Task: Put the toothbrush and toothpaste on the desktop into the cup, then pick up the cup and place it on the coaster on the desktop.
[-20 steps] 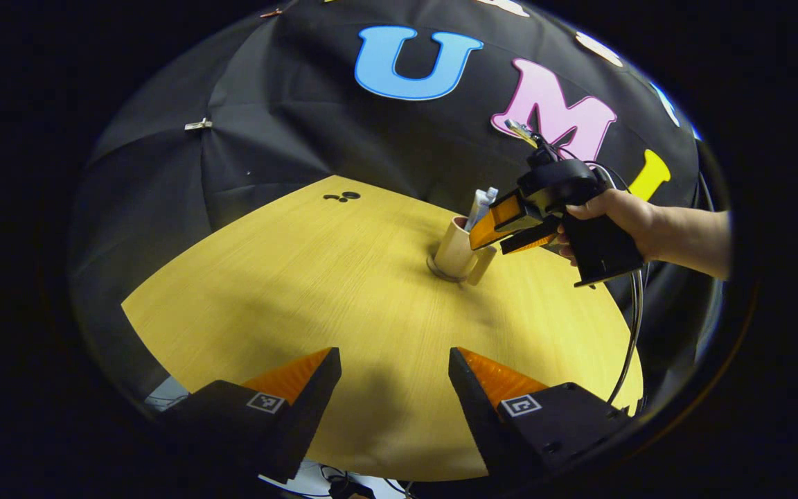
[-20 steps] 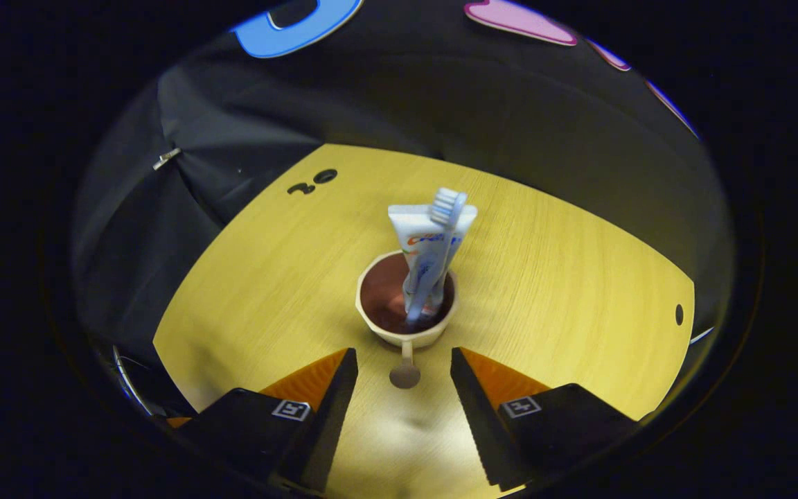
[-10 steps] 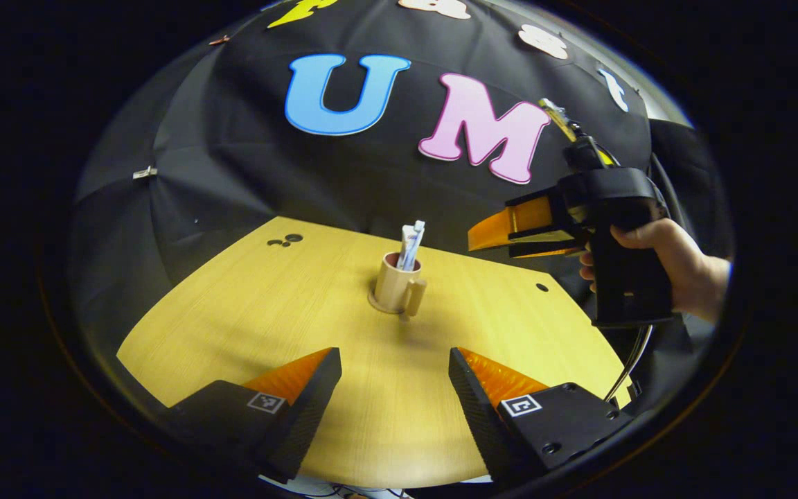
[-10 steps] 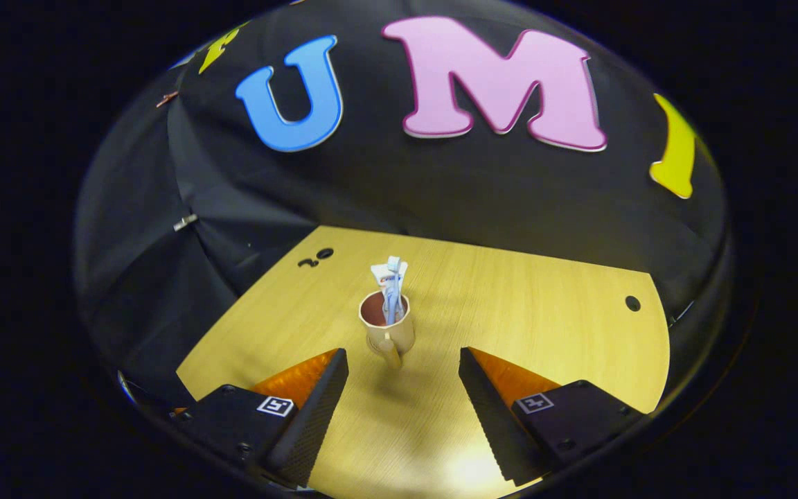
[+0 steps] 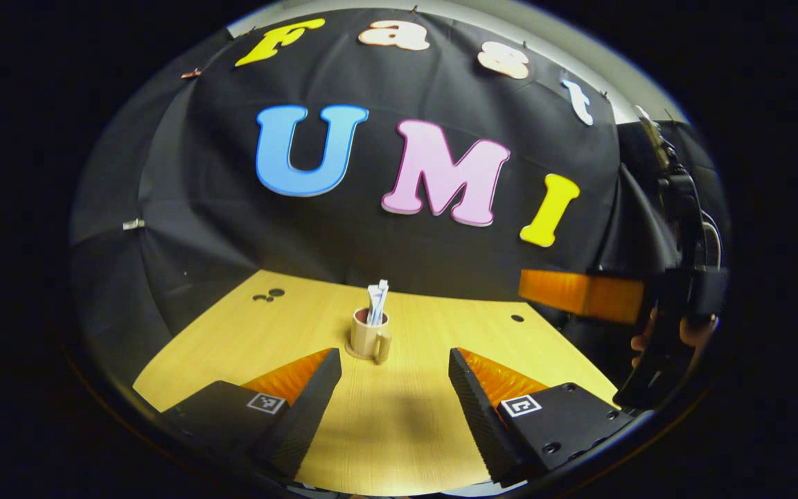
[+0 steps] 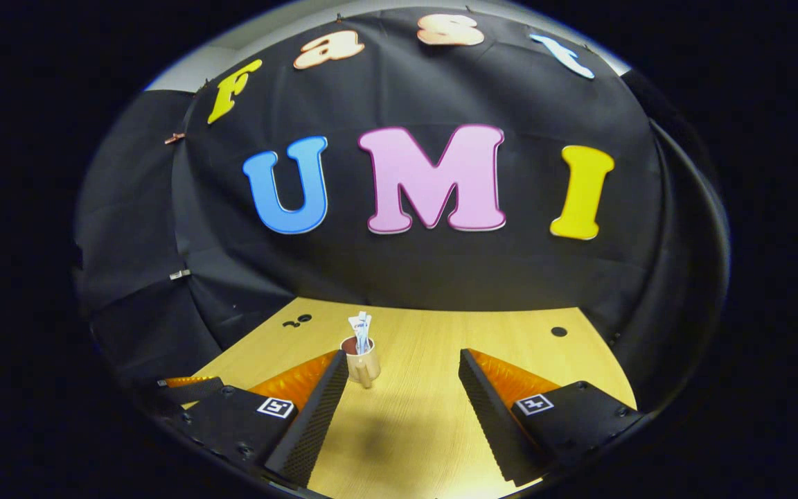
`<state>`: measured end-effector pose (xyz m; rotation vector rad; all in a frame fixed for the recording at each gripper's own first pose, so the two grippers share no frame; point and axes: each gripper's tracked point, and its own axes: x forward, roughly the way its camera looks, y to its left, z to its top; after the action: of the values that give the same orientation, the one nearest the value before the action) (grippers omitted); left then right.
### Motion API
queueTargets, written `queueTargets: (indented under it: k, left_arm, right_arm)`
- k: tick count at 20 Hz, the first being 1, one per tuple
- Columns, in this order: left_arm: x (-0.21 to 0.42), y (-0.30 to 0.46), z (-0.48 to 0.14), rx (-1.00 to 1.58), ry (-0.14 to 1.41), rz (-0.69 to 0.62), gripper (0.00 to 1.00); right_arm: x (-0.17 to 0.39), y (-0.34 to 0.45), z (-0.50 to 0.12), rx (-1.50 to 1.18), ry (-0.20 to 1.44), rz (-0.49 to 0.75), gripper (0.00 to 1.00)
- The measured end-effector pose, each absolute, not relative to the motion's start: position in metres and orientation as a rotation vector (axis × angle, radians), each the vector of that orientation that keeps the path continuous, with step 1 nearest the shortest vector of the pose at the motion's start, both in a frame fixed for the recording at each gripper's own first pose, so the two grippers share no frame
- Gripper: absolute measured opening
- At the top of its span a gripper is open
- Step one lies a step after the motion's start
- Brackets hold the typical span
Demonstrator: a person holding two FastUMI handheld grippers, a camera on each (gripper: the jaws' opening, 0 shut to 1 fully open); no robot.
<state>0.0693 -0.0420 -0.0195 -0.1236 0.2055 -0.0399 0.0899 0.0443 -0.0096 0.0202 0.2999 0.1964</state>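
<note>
The left gripper [image 5: 395, 374] is held level with its fingers spread wide apart, nothing being gripped between them. The right gripper [image 6: 399, 378] is likewise held with its fingers parted and nothing between them. In the left gripper view it is seen at the far right, grasped by a hand [image 5: 690, 331] that is partly hidden.
</note>
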Motion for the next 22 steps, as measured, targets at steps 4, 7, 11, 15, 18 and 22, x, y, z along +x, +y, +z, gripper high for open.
queueTargets:
  k: [4,7,11,15,18,22]
  left_arm:
    - [0.037,-0.042,0.017,-0.123,0.126,-0.043,0.97]
    - [0.010,-0.035,0.030,-0.119,0.077,-0.029,0.97]
    - [-0.018,-0.029,0.045,-0.083,-0.005,-0.031,0.97]
    - [-0.030,-0.034,0.046,-0.044,-0.023,-0.060,0.97]
    - [-0.035,-0.037,0.046,-0.044,-0.027,-0.076,0.97]
    - [-0.039,-0.040,0.042,-0.041,-0.019,-0.085,0.97]
  right_arm:
    - [0.039,0.036,0.014,-0.006,0.203,0.162,0.98]
    - [0.000,0.038,0.023,-0.008,0.156,0.166,0.98]
    - [-0.052,0.044,0.013,-0.020,0.132,0.210,0.99]
    - [-0.069,0.029,0.010,-0.026,0.137,0.183,0.97]
    - [-0.075,0.025,0.009,0.007,0.147,0.164,0.97]
    - [-0.084,0.028,-0.003,0.013,0.181,0.175,0.97]
